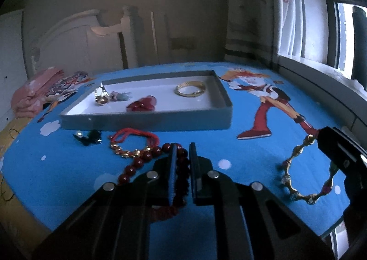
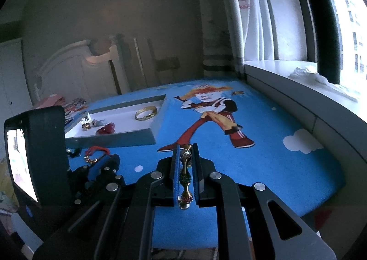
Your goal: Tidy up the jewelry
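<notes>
My left gripper (image 1: 182,152) is shut on a dark red bead necklace (image 1: 142,161) that trails left over the blue sheet. My right gripper (image 2: 185,152) is shut on a gold jewelled bangle (image 2: 185,175), seen edge-on between its fingers; in the left wrist view the bangle (image 1: 307,168) hangs from that gripper at the right. A shallow grey tray (image 1: 146,120) with a white floor lies ahead, holding a gold bracelet (image 1: 190,89), a red piece (image 1: 143,104) and a gold ornament (image 1: 101,96). A red and gold bracelet (image 1: 133,143) and a dark earring (image 1: 88,137) lie before the tray.
The blue bedsheet (image 2: 263,163) bears a cartoon figure (image 2: 213,115). Folded pink cloth (image 1: 34,95) lies at the far left. A window sill (image 2: 298,81) runs along the right. A white headboard (image 1: 75,40) stands behind. The left gripper's body (image 2: 39,154) fills the left of the right wrist view.
</notes>
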Available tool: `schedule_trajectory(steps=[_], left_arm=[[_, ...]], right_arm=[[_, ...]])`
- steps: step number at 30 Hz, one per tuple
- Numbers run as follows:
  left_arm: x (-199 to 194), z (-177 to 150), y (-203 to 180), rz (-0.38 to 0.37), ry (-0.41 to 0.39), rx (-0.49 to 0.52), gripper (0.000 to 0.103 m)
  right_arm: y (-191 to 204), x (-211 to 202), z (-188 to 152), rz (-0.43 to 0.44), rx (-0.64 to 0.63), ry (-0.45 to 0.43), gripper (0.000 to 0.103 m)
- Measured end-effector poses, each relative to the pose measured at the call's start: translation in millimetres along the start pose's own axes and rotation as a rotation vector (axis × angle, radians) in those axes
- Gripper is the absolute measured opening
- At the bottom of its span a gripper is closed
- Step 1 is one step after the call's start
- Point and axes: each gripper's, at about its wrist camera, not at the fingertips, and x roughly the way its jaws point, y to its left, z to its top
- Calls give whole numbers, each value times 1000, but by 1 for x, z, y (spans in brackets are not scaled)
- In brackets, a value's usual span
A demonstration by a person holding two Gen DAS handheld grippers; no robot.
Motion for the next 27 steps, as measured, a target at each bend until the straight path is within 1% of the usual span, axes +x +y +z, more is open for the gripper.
schedule_trajectory(steps=[11,13,16,21,27], left_arm=[[-25,26,48,17,-68,-94,11],[-28,31,58,30,-71,-107,11],[-29,37,79,42,-51,-133,11],[-33,42,109,50,-52,-126,11],[-30,45,140,45,-58,-108,11]], right_arm=[[35,-6,15,32,-61,-42,11],[41,-7,20,47,-66,-46,11],[55,-10,21,63,-85,-55,12],[81,-9,22,100,-115,-59,11],[116,-3,16,153,-154,-32,11]])
